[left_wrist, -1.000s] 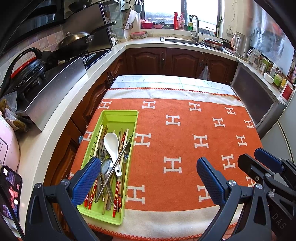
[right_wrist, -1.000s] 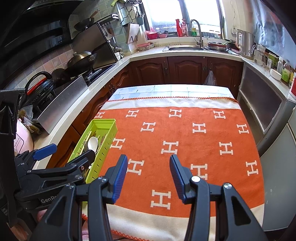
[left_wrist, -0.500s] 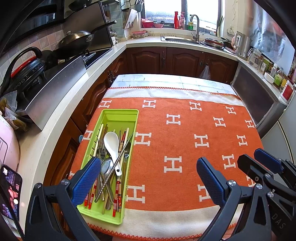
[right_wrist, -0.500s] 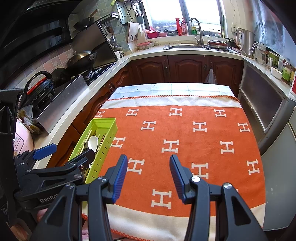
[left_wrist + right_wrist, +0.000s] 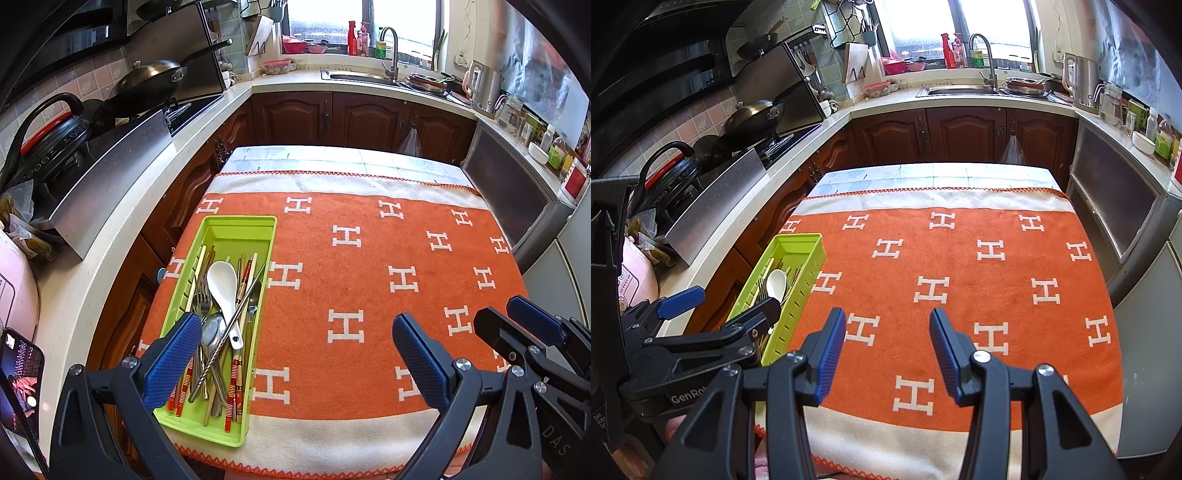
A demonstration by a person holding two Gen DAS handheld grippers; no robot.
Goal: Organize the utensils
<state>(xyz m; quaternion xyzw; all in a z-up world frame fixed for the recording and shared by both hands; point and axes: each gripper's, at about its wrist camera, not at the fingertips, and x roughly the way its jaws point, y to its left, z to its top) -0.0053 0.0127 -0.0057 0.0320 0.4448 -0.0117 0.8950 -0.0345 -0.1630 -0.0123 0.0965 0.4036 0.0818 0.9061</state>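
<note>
A lime green utensil tray [image 5: 240, 225] lies on the left side of the orange cloth; it also shows in the right wrist view [image 5: 798, 243]. It holds a white ceramic spoon [image 5: 223, 288], forks [image 5: 199, 299], a metal spoon [image 5: 212, 332], chopsticks [image 5: 236, 373] and a metal straw [image 5: 231, 328], all jumbled together. My left gripper [image 5: 295, 354] is open and empty above the near edge of the table, its left fingertip over the tray. My right gripper [image 5: 886, 347] is open and empty over the cloth, to the right of the tray.
The table carries an orange blanket with white H marks [image 5: 369, 277]. A counter with a wok [image 5: 147, 81] and a cooker [image 5: 55, 125] runs along the left. A sink [image 5: 369, 77] is at the back and a cabinet [image 5: 517, 206] at the right. A phone [image 5: 18, 380] sits near left.
</note>
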